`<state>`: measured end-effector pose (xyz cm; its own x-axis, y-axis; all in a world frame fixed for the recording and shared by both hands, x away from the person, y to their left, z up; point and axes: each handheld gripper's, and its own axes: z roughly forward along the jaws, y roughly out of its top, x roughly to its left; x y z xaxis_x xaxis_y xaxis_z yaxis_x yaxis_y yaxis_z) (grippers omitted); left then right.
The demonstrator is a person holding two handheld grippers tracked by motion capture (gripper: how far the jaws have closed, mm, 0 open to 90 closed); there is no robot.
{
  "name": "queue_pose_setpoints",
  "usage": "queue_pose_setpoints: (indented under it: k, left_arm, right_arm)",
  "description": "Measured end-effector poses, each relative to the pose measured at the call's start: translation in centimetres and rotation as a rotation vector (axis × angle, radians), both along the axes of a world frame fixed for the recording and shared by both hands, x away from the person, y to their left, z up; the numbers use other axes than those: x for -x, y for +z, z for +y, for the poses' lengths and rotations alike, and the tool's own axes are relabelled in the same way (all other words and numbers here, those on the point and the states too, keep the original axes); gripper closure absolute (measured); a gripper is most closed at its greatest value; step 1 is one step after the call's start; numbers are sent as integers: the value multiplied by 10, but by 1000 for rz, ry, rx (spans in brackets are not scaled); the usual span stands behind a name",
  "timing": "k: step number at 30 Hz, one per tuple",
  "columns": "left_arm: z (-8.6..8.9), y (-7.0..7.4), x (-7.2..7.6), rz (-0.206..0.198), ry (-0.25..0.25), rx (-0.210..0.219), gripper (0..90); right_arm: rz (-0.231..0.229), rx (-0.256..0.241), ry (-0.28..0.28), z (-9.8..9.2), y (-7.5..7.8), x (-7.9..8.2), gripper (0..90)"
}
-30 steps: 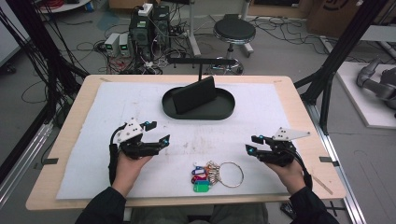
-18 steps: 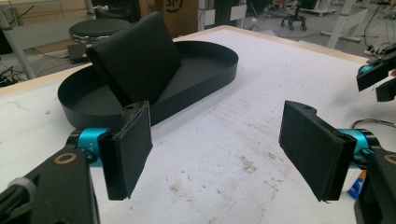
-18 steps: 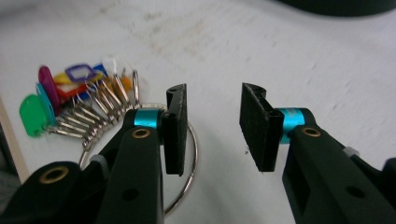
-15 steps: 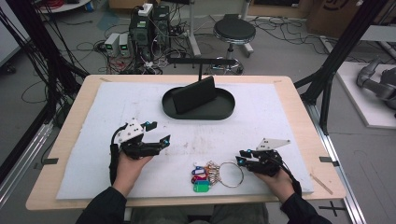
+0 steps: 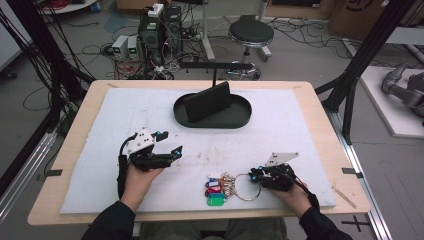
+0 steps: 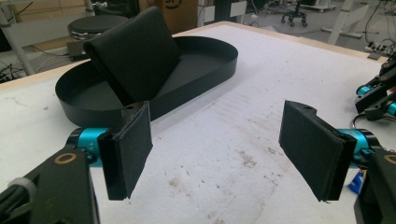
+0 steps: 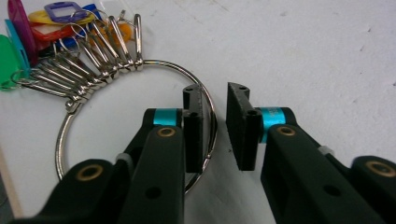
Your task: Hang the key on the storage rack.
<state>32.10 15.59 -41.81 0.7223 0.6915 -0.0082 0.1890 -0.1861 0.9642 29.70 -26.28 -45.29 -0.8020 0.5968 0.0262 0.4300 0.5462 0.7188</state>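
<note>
A large metal key ring (image 5: 245,186) with several coloured key tags (image 5: 215,189) lies on the white mat near the front edge. My right gripper (image 5: 255,175) is low over the ring's right side. In the right gripper view its jaws (image 7: 215,95) stand narrowly open, one on each side of the ring's wire (image 7: 65,135), with the tags (image 7: 28,32) fanned out at upper left. My left gripper (image 5: 170,142) is held above the mat at the left, wide open and holding nothing (image 6: 219,140). It faces a black oval tray (image 6: 210,65).
The black tray (image 5: 240,117) sits at the back middle of the mat with a black wallet-like pouch (image 5: 207,102) leaning in it. The white mat (image 5: 300,130) covers most of the wooden table (image 5: 320,105). Bare mat lies between the tray and the keys.
My right gripper has moved left and down to the key ring, and its jaws have narrowed around the ring's wire. The left gripper has stayed put.
</note>
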Motion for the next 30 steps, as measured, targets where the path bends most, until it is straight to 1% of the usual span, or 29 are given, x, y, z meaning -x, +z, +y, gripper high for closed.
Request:
queue_pose_setpoints:
  k: [1, 2, 3, 9, 11, 12, 13, 14, 15, 19, 21, 23, 24, 25, 26, 27, 28, 29, 30]
  left_arm:
    - [0, 0, 0, 1, 0, -4, 255]
    - [0, 0, 0, 1, 0, -4, 255]
    - [0, 0, 1, 1, 3, -4, 255]
    - [1, -1, 2, 1, 5, -9, 255]
    - [2, -1, 3, 1, 6, -8, 255]
    - [2, -1, 3, 1, 6, -8, 255]
    - [2, -1, 4, 0, 11, -9, 255]
    - [2, -1, 4, 0, 11, -9, 255]
    - [4, -2, 4, 0, 13, -12, 255]
    - [5, -2, 6, -2, 21, -8, 255]
    - [6, -2, 7, -3, 22, -12, 255]
    - [7, -2, 8, -3, 24, -10, 255]
    - [7, -2, 8, -3, 24, -10, 255]
    - [7, -2, 8, -5, 26, -11, 255]
    - [7, -2, 8, -5, 27, -13, 255]
    - [8, -2, 9, -6, 28, -11, 255]
    - [8, -2, 9, -6, 28, -12, 255]
    - [8, -2, 9, -6, 30, -14, 255]
    - [8, -2, 9, -6, 30, -14, 255]
  right_arm:
    - [-5, 2, -2, 0, 0, 0, 809]
    - [-5, 2, -2, 0, 0, 0, 809]
    - [-19, 18, 7, 1, 0, 1, 873]
    - [-24, 22, 7, 2, 1, 0, 876]
    - [-48, 3, -7, 2, 4, -2, 876]
    - [-48, 3, -7, 2, 4, -2, 876]
    - [-61, -15, -24, 1, 7, -3, 875]
    - [-61, -15, -24, 1, 7, -3, 875]
    - [-79, -44, -43, 0, 11, -4, 876]
    - [-110, -108, -83, -4, 20, -5, 876]
    - [-127, -134, -93, -6, 24, -6, 877]
    - [-125, -165, -101, -7, 27, -6, 877]
    - [-125, -165, -101, -7, 27, -6, 877]
    - [-124, -187, -106, -6, 28, -7, 877]
    - [-124, -187, -106, -6, 28, -7, 877]
    - [-123, -204, -112, -4, 29, -6, 900]
    - [-130, -220, -107, -4, 30, -6, 900]
    - [-127, -238, -107, -3, 32, -6, 900]
    - [-120, -244, -107, -3, 33, -5, 900]
